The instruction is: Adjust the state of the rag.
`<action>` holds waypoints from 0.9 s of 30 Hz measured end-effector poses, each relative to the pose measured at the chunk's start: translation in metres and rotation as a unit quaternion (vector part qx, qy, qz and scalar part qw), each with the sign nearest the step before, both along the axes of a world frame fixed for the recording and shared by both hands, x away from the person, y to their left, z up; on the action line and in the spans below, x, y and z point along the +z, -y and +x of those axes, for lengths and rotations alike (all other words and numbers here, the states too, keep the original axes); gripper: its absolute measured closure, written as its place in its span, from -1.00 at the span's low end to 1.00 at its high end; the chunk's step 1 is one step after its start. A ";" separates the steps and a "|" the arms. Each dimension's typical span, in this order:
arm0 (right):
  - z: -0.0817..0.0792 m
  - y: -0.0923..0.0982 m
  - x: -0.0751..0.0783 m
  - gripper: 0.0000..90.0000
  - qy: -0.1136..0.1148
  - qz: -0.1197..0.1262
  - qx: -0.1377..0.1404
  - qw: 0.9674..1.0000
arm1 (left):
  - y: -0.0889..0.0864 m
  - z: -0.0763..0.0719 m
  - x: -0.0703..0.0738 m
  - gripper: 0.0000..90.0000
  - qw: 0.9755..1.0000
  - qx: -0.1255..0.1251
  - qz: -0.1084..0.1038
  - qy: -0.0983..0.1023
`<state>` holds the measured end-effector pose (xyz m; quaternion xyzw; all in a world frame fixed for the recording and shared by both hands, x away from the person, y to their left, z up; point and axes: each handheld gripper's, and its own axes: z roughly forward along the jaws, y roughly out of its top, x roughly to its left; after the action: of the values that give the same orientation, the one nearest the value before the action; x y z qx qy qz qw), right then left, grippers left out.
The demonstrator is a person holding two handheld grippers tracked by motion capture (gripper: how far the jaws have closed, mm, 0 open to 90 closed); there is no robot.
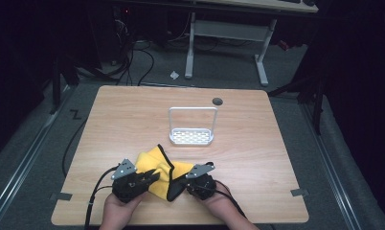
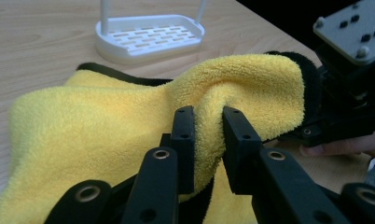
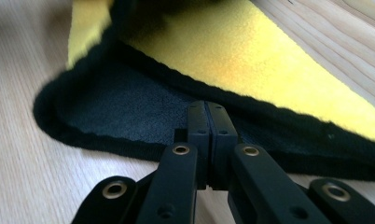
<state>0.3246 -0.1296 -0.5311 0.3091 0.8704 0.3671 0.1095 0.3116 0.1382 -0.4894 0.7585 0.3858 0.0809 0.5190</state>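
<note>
Left gripper pinched a fold of the yellow cloth. Right gripper had its jaws closed together, nothing visibly between them, at the cloth's black edge on the table.

Dim room, grey floor, white-legged desk behind, perhaps cables.

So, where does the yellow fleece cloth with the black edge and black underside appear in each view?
High view: the yellow fleece cloth lies near the table's front edge, between both grippers.
Left gripper view: it spreads across the middle, with a fold pinched between the jaws.
Right gripper view: across the top, black underside showing.
Shared landmark: the cloth's black edge.
</note>
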 end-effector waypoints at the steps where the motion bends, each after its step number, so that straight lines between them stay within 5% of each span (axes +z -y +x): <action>1: 0.000 0.004 0.000 1.00 -0.001 -0.001 -0.001 1.000 | -0.005 -0.001 0.002 0.68 1.000 0.006 -0.005 0.002; 13: 0.001 0.075 0.003 1.00 0.001 -0.010 -0.071 0.997 | -0.025 0.002 -0.004 0.68 0.999 0.025 -0.029 -0.021; 17: 0.010 0.101 0.003 1.00 0.001 -0.009 -0.107 0.994 | -0.026 0.004 -0.010 0.68 0.999 0.027 -0.021 -0.026; 23: 0.016 0.128 0.003 1.00 0.009 -0.016 -0.142 0.990 | -0.033 0.014 -0.029 0.69 0.997 0.033 -0.010 -0.071; 27: 0.016 0.151 0.003 1.00 0.017 -0.022 -0.168 0.985 | -0.028 0.011 -0.037 0.69 0.996 0.032 0.028 -0.082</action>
<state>0.3407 -0.2809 -0.5278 0.4423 0.8119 0.3293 0.1914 0.3226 0.1659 -0.5269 0.7640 0.4491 0.0461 0.4609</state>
